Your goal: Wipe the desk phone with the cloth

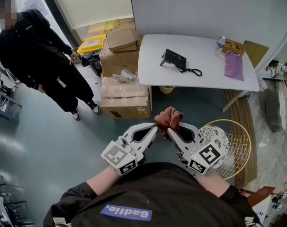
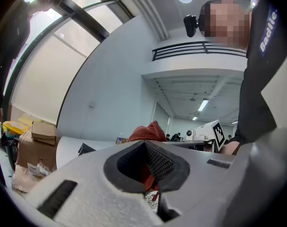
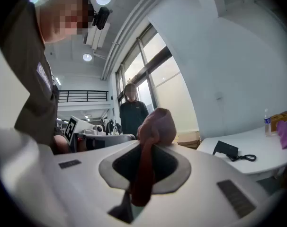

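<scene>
- Both the left gripper [image 1: 155,126] and the right gripper [image 1: 174,128] are clenched on one red-brown cloth [image 1: 168,117], held well short of the white table [image 1: 205,82].
- The desk phone [image 1: 174,58] sits untouched near the table's middle, with its cord [image 1: 193,71] curling beside it.
- I'd worry that the cloth is wadded up; a wad wipes poorly, and either jaw letting go could drop it before it reaches the table.
- The phone looks light, so a hard push might slide it or snag the cord.
- Count: one phone, two grippers, and two cloths, the second being a purple cloth [image 1: 234,65] at the table's right end.
- There is also one bottle [image 1: 220,43] and one bystander [image 1: 39,56] well left of the table.
</scene>
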Tool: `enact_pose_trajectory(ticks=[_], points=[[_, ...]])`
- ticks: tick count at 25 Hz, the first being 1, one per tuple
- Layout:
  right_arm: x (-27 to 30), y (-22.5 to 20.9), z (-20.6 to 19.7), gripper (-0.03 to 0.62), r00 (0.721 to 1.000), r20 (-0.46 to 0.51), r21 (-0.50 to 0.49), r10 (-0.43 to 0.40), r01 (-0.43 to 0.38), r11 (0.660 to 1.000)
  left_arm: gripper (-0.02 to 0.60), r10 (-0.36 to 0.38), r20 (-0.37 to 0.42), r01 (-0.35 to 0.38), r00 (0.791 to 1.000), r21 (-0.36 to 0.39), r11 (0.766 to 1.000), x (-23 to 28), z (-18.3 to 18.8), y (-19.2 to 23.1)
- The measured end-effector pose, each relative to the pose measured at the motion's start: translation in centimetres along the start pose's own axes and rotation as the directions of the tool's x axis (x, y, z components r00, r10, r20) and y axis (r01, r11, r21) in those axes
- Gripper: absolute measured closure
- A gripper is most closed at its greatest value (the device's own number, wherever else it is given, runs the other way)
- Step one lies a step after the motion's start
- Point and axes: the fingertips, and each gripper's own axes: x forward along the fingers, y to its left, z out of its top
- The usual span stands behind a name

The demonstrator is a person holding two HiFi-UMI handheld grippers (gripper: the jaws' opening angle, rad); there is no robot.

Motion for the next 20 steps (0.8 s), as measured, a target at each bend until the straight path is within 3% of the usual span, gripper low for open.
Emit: enact_pose_trajectory(ticks=[20], points=[[-2.5, -1.7, -0.2, 0.546, 0.999, -0.014, 0.009, 0.039, -0.039, 0.999, 0.580, 0.036, 0.000, -0.036, 0.999, -0.004, 0.999, 2.6, -0.6, -1.9]])
